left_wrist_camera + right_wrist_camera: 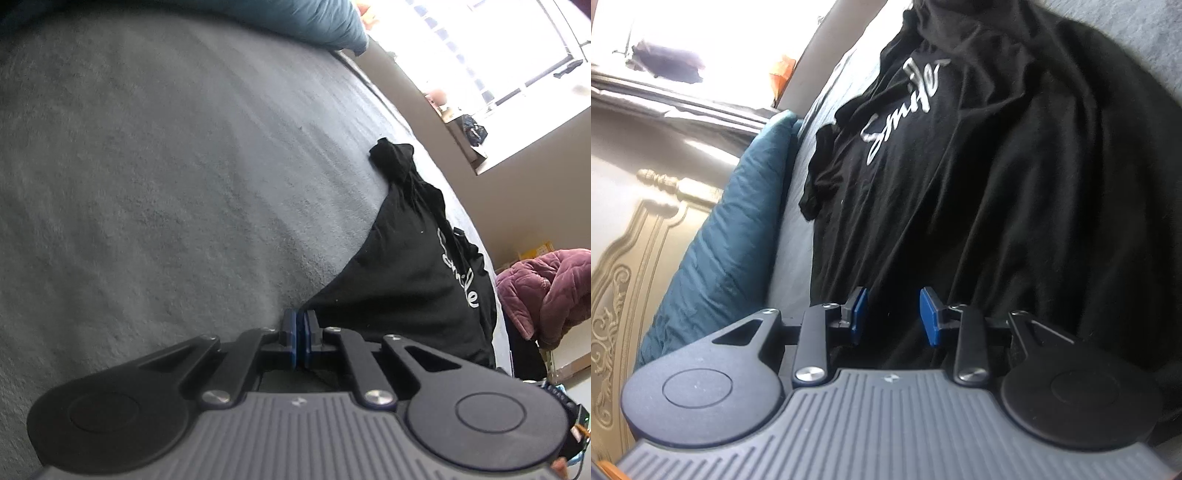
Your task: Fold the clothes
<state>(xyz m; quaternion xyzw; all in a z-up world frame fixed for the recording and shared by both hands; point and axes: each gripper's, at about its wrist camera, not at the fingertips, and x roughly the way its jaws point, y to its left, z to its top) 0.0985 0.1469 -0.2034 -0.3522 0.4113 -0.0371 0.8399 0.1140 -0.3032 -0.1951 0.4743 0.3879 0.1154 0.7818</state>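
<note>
Nearby, teal pillow (pixel 720 221) beside black T-shirt (pixel 1015 184)

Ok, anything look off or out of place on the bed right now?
The black T-shirt is not spread flat: it lies bunched and creased on the grey bedcover, close to the bed's edge, one end twisted into a knot-like lump. Nothing looks torn or spilled.

— Black T-shirt (pixel 1015 177), white script lettering (pixel 905 107) across it. At nine o'clock of it in the right wrist view, a teal quilt (pixel 720 240).

— Grey bed cover (pixel 166 166), plain. Blue pads (pixel 932 319) on black fingers. At three o'clock in the left wrist view, a quilted mauve-pink jacket (pixel 546 291).
</note>
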